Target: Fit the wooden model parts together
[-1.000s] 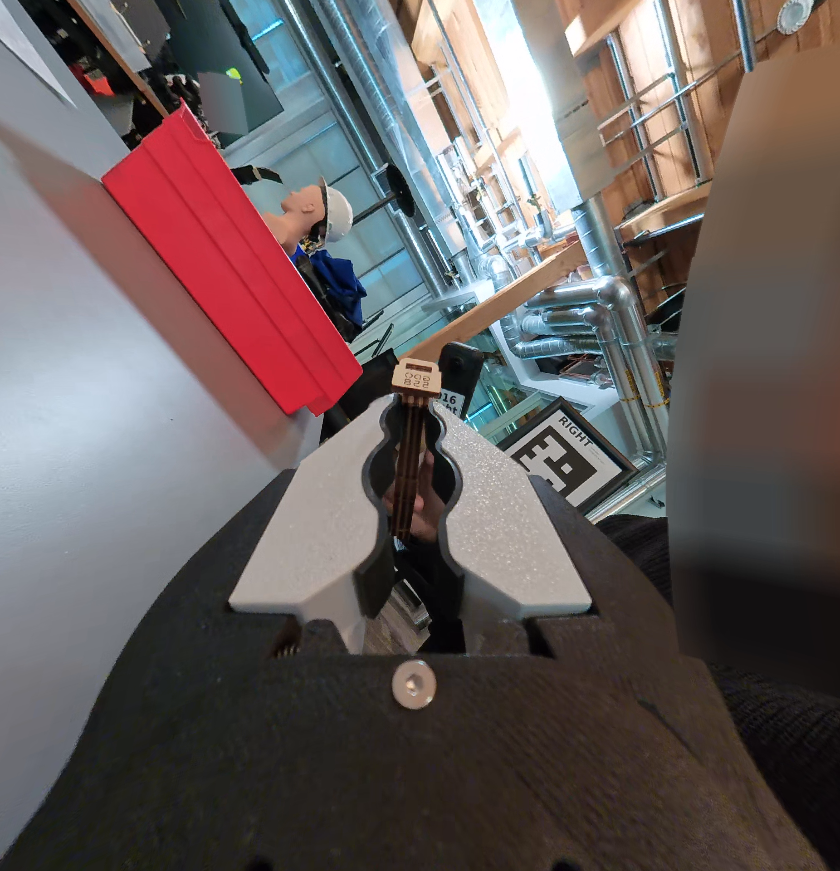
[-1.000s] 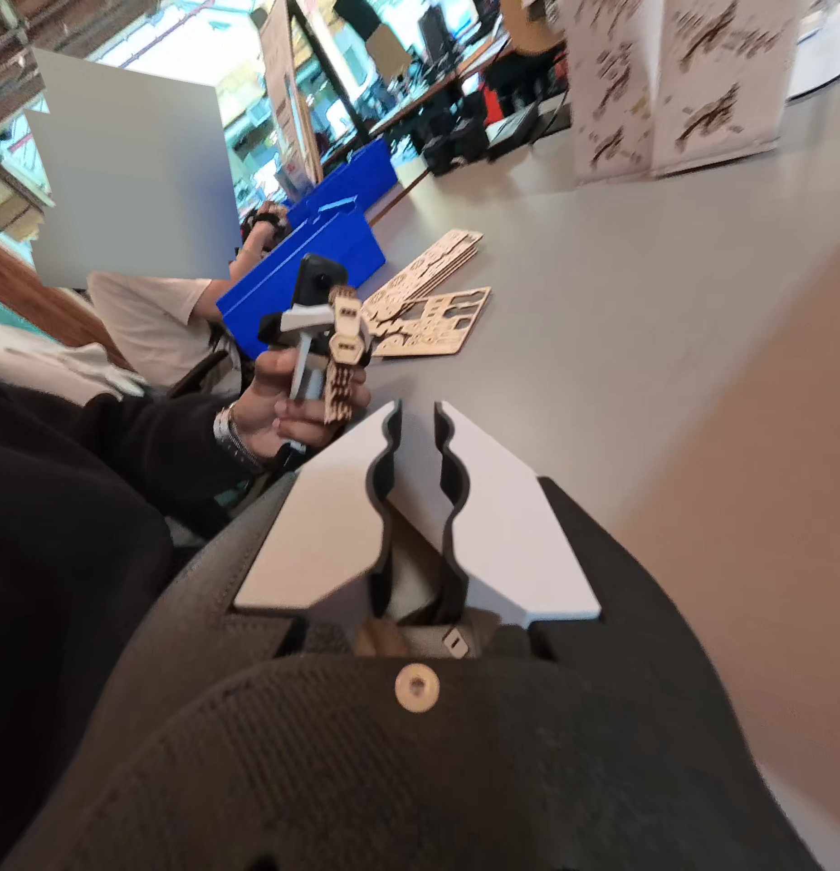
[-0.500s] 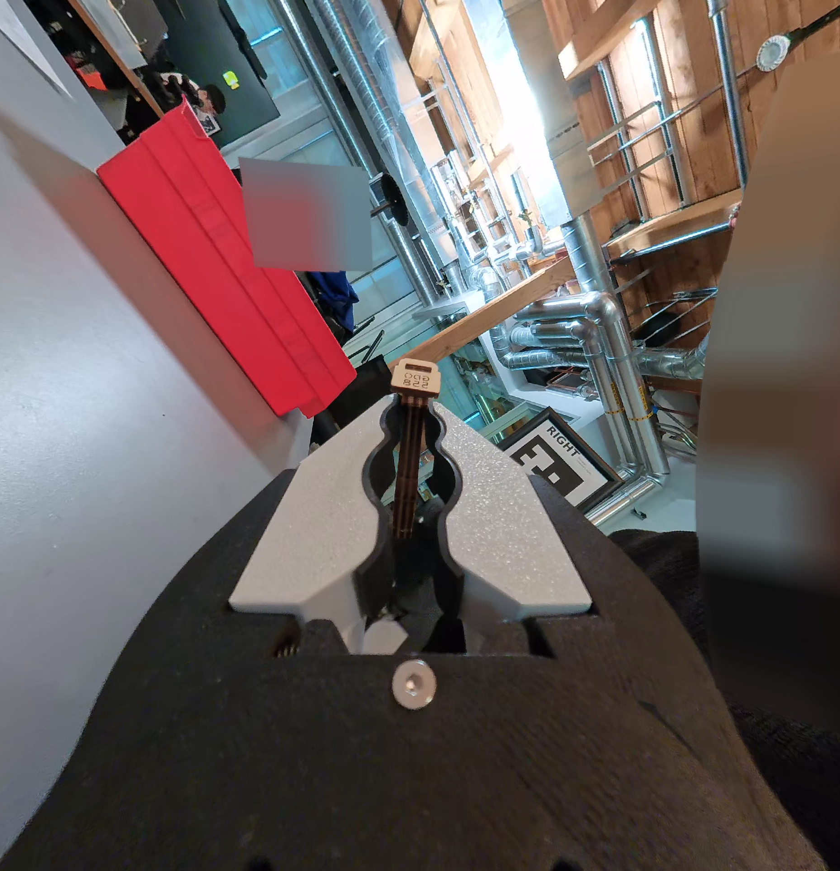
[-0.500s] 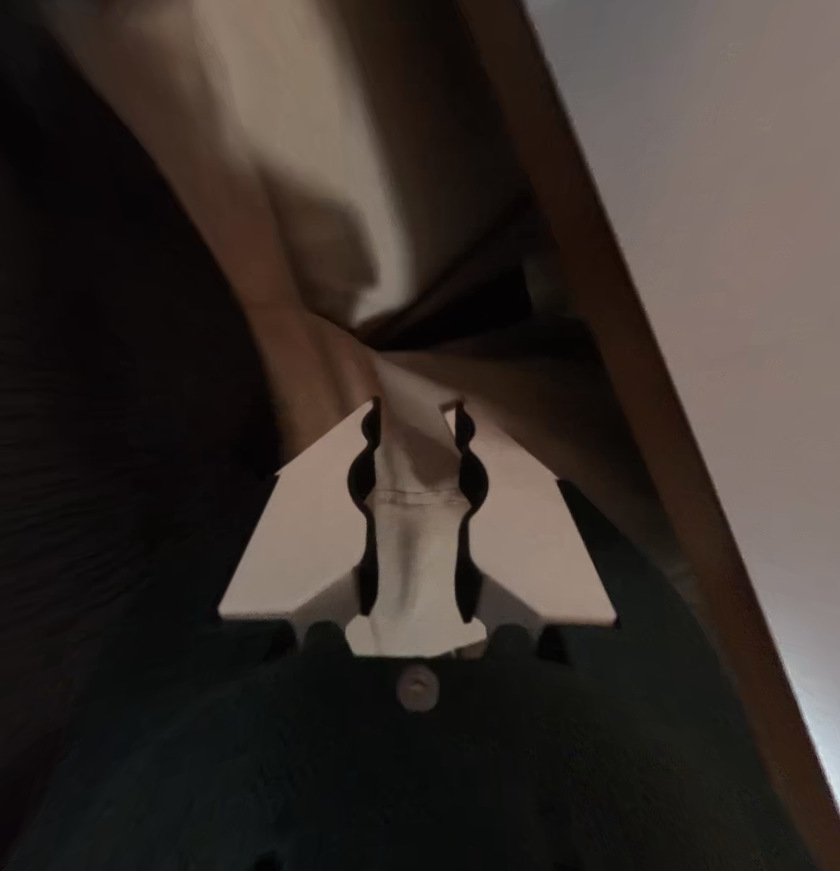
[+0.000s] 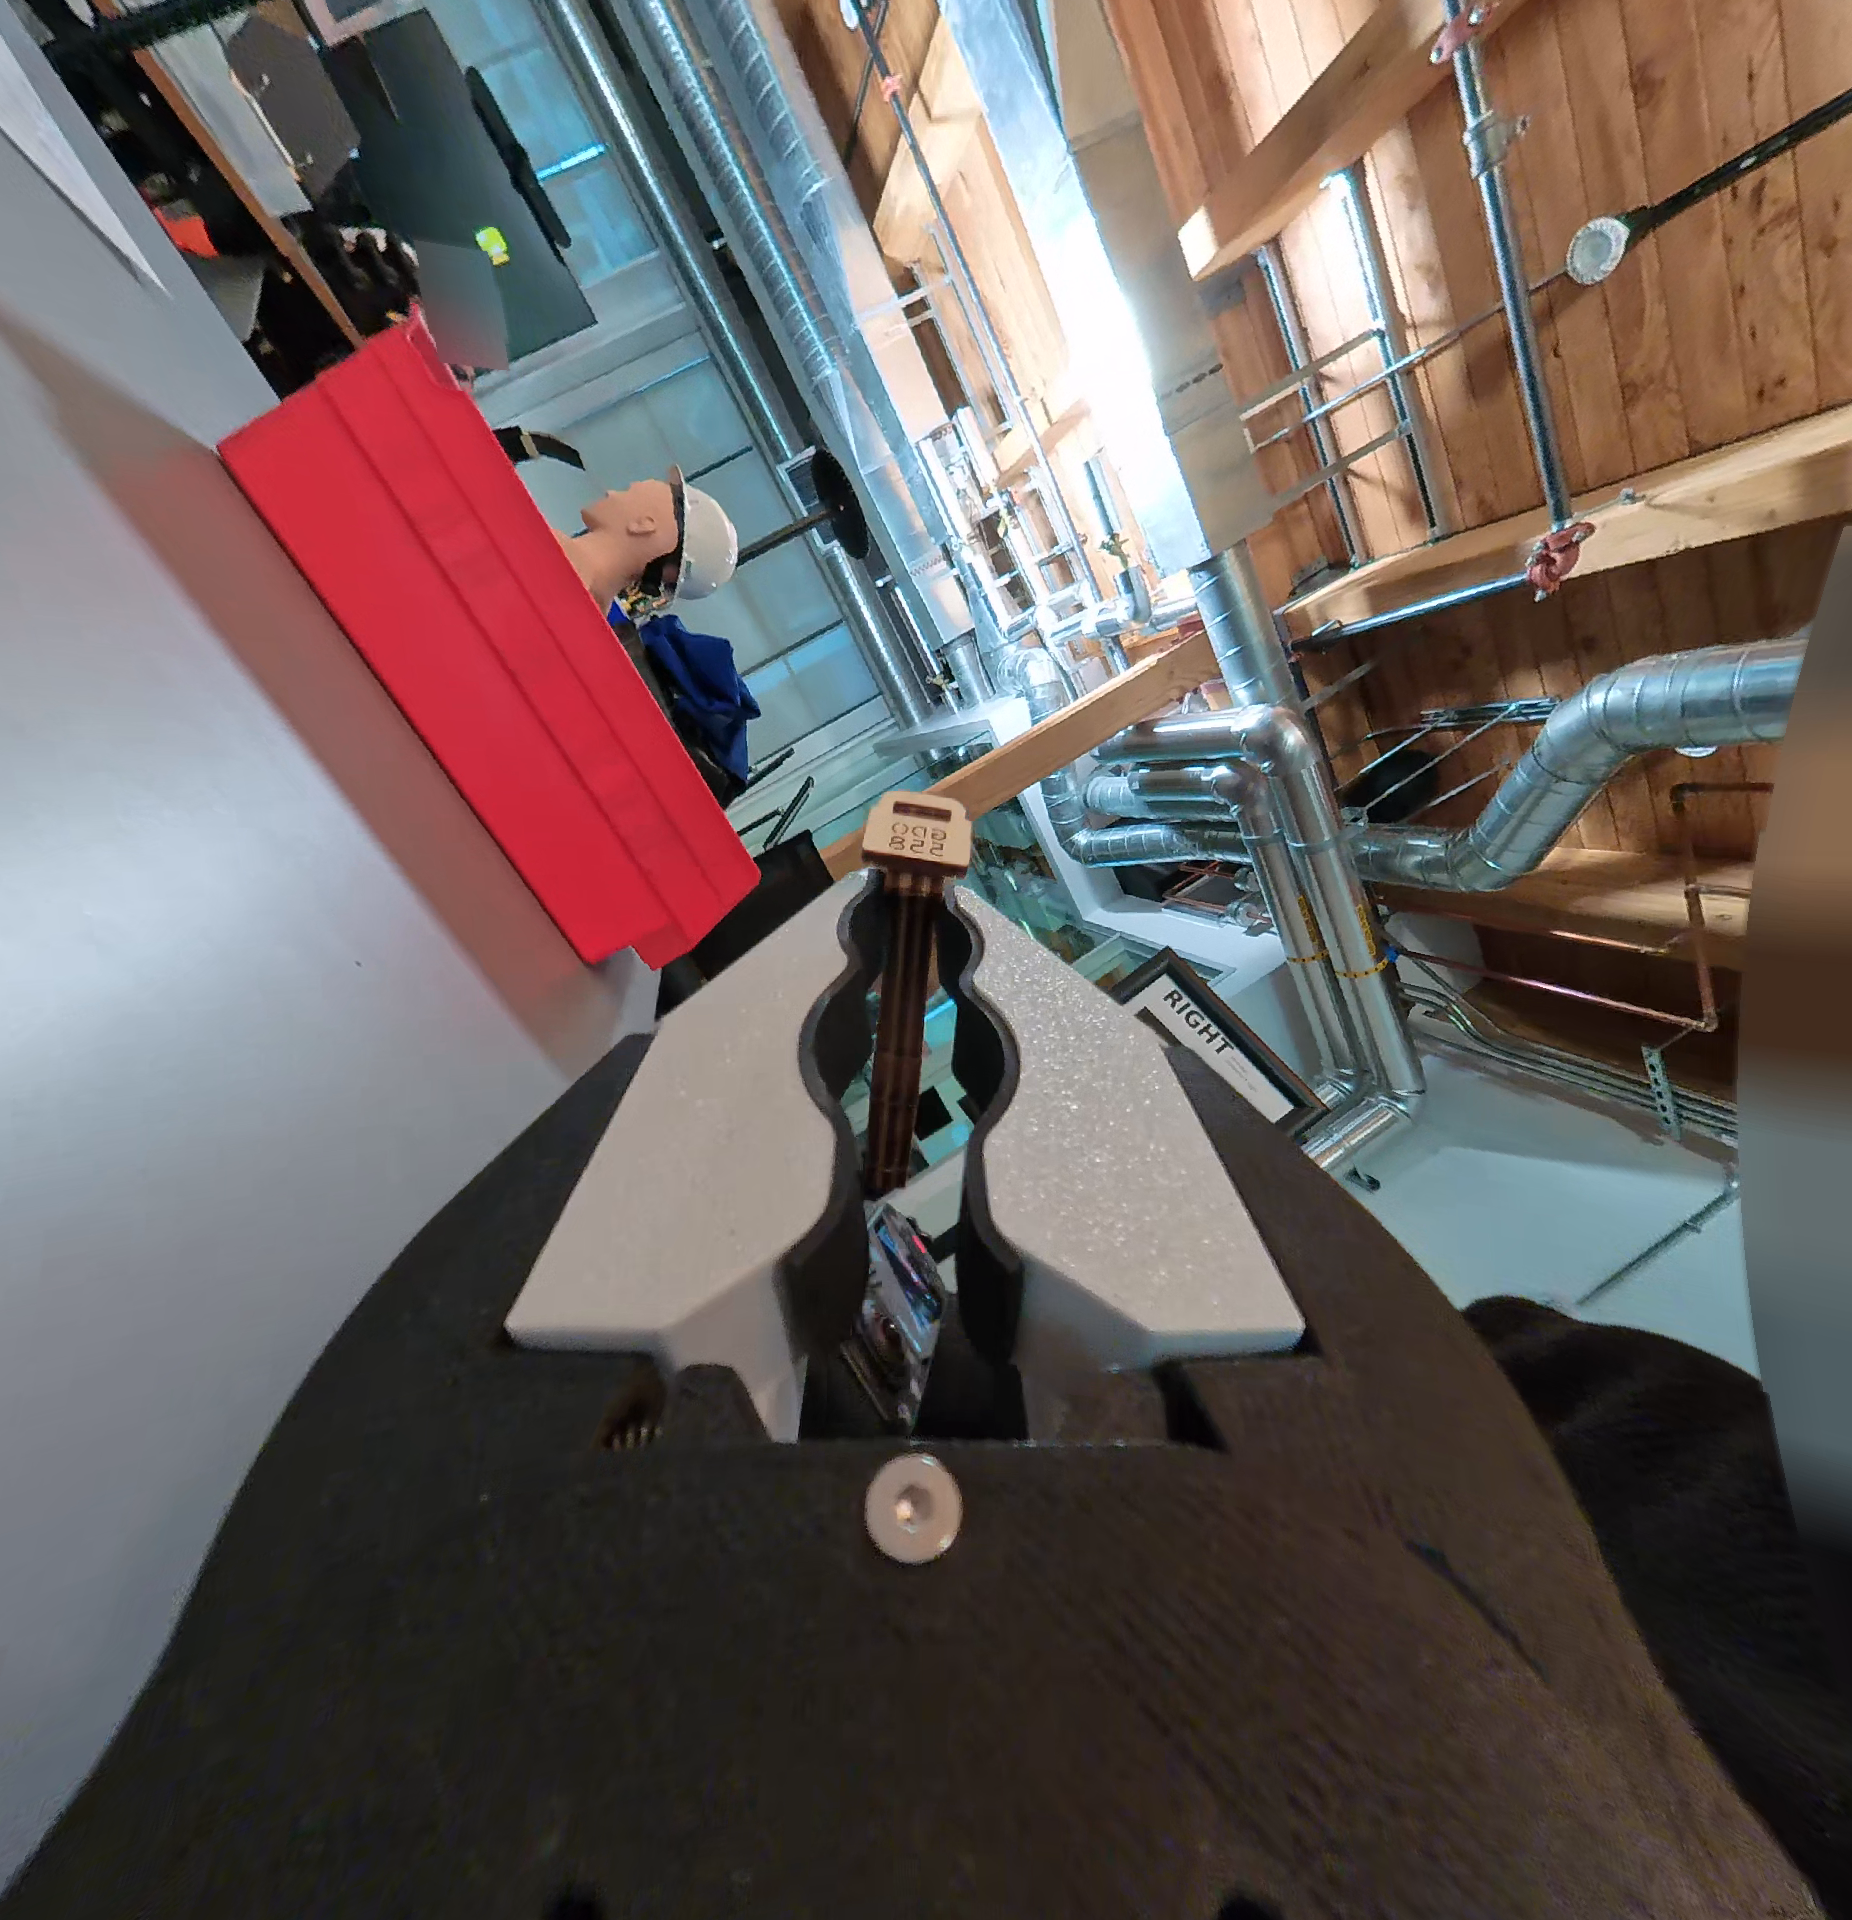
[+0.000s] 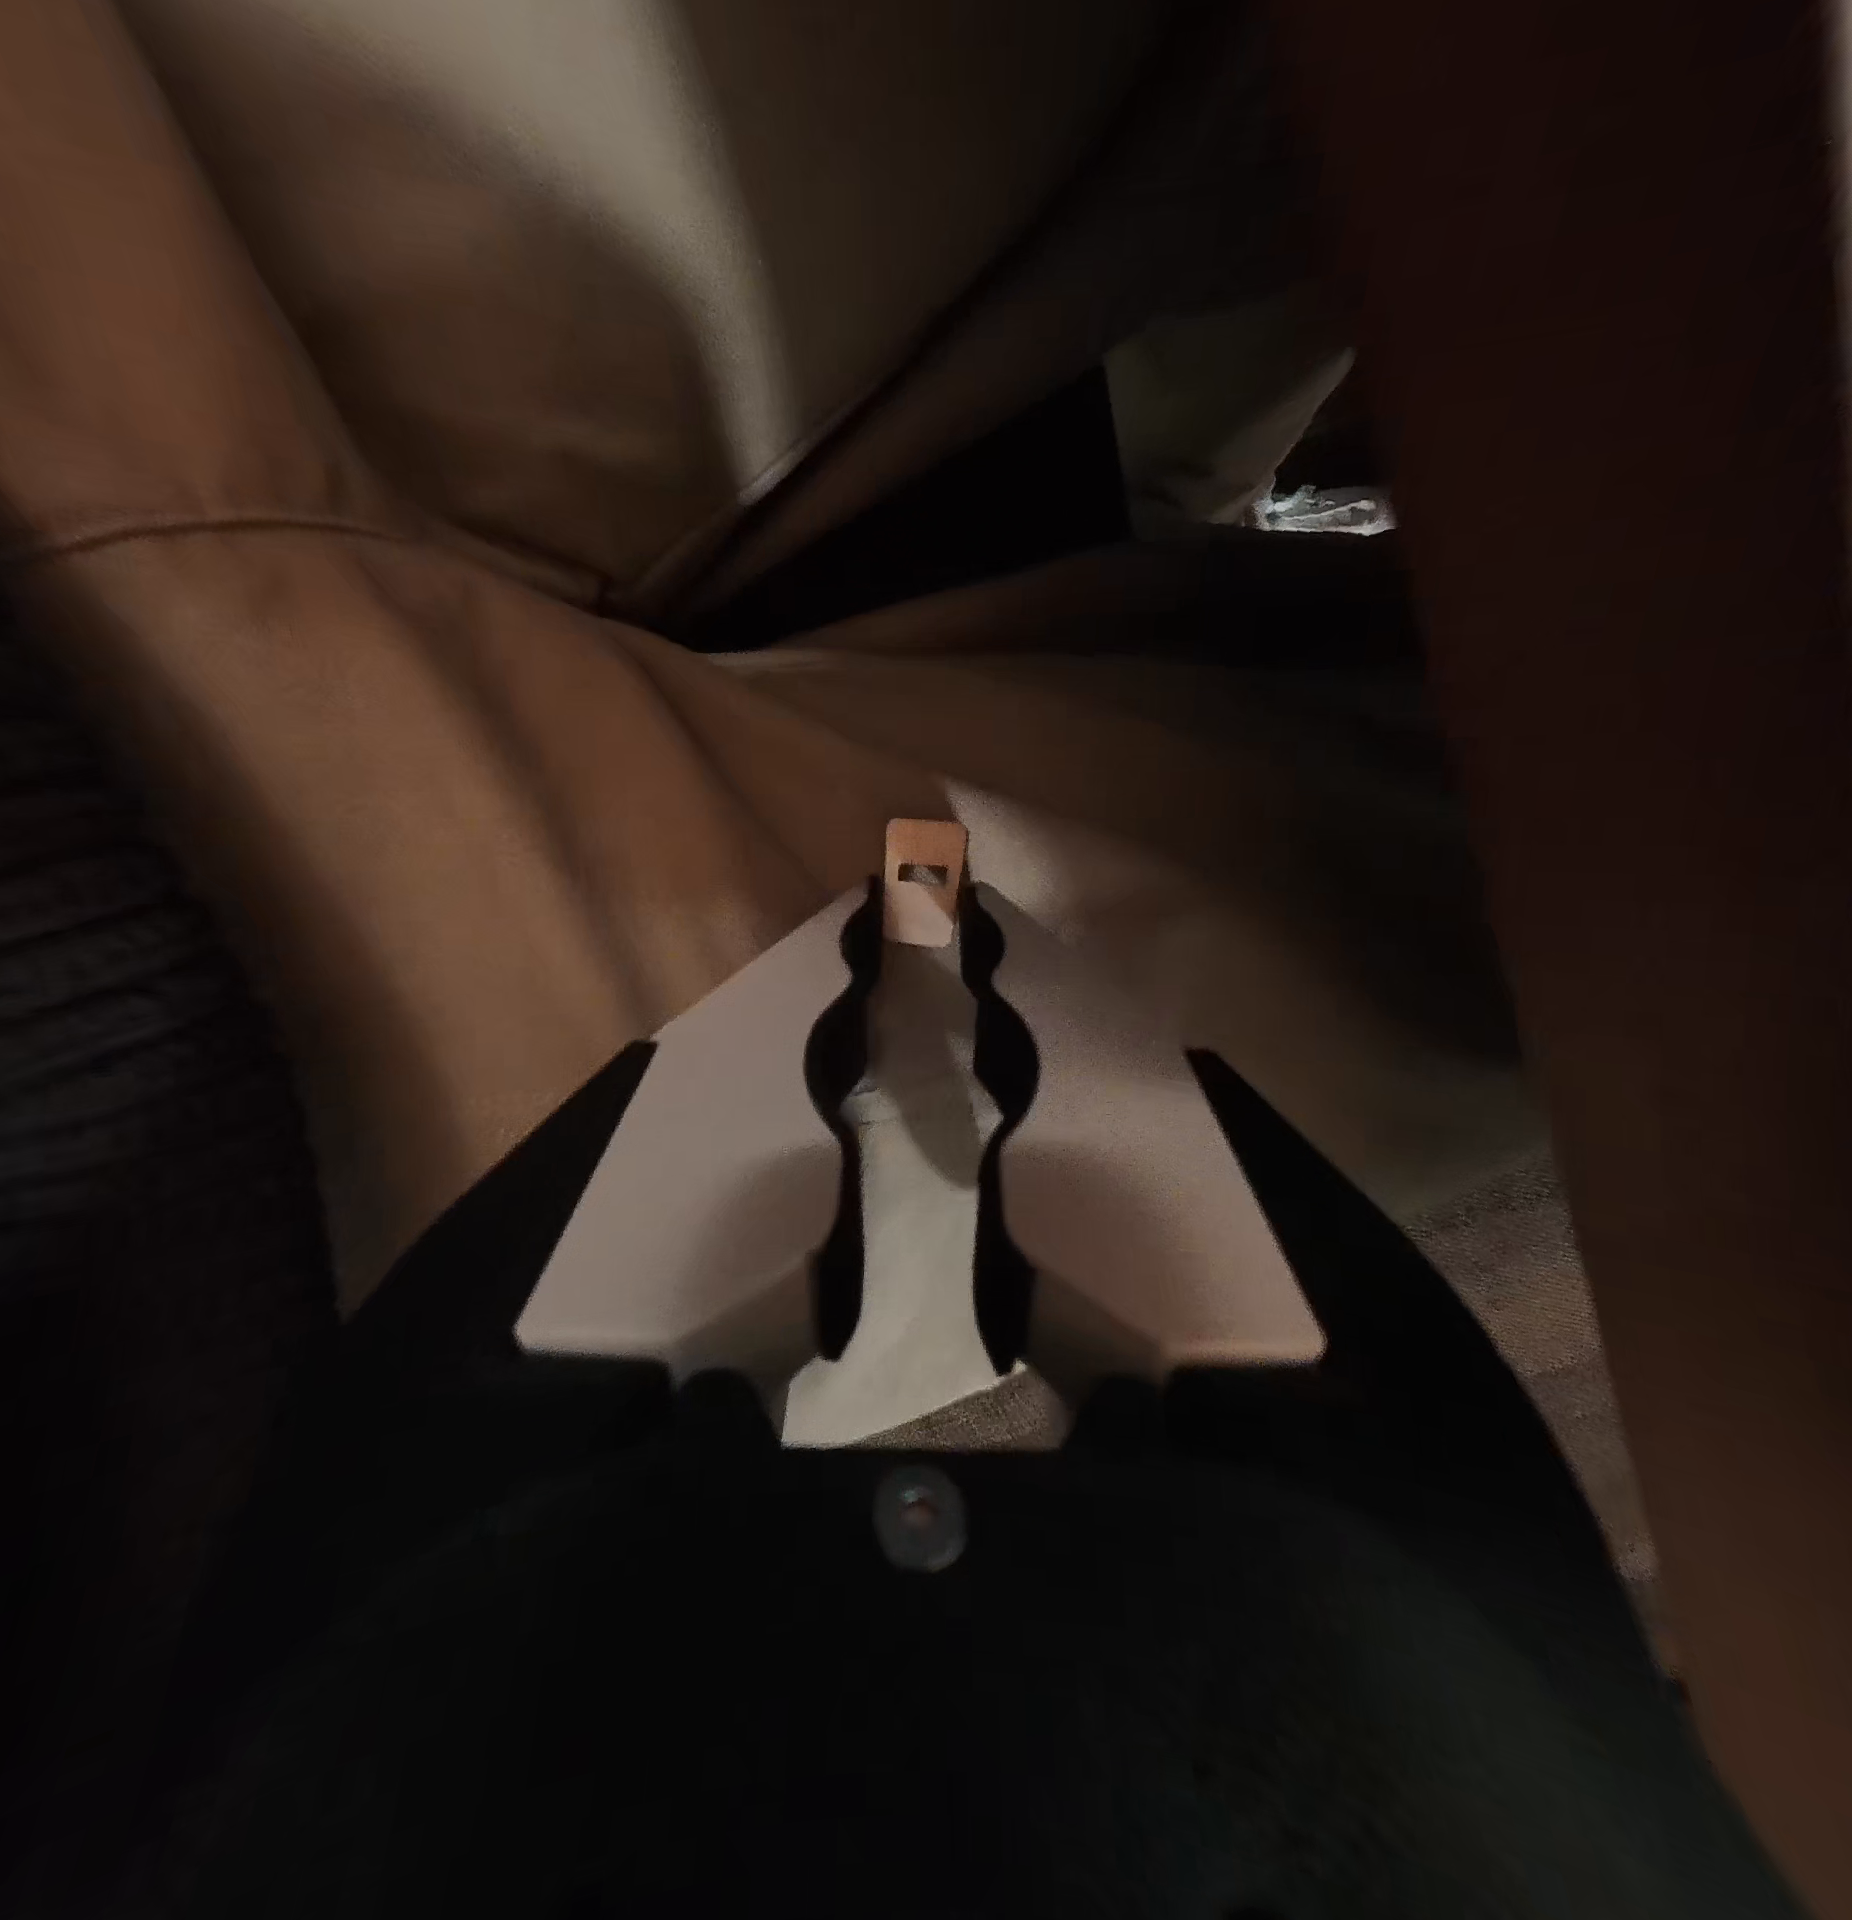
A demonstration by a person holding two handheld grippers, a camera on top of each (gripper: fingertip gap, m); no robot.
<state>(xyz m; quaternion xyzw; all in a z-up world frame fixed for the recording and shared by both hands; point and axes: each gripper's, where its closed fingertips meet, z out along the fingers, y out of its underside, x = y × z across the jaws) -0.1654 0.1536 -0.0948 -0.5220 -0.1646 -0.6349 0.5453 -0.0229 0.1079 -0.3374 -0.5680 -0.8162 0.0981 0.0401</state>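
My left gripper (image 5: pixel 914 896) is shut on a wooden model assembly (image 5: pixel 906 997), several thin plywood layers seen edge on. It is held upright in the air beside the grey table (image 5: pixel 122 987), and its pale engraved cap (image 5: pixel 915 828) sticks out above the fingertips. The right wrist view is dark and low, below the table edge. There my right gripper (image 6: pixel 922 902) is shut on a small wooden piece (image 6: pixel 924 883) with a rectangular slot, pinched at the fingertips just above tan trouser fabric (image 6: pixel 465 748).
A red bin (image 5: pixel 465 665) stands on the grey table's far edge. A framed black-and-white marker board (image 5: pixel 1213 1029) and metal pipes (image 5: pixel 1317 831) lie beyond the left gripper. A brown table edge (image 6: pixel 1628 727) runs down the right of the right wrist view. The gap from one gripper's tips to the other's is roughly 30 centimeters.
My right gripper swung from above the table down to the person's lap; its jaws narrowed and now hold a small wooden piece. My left gripper kept its assembly and turned slightly.
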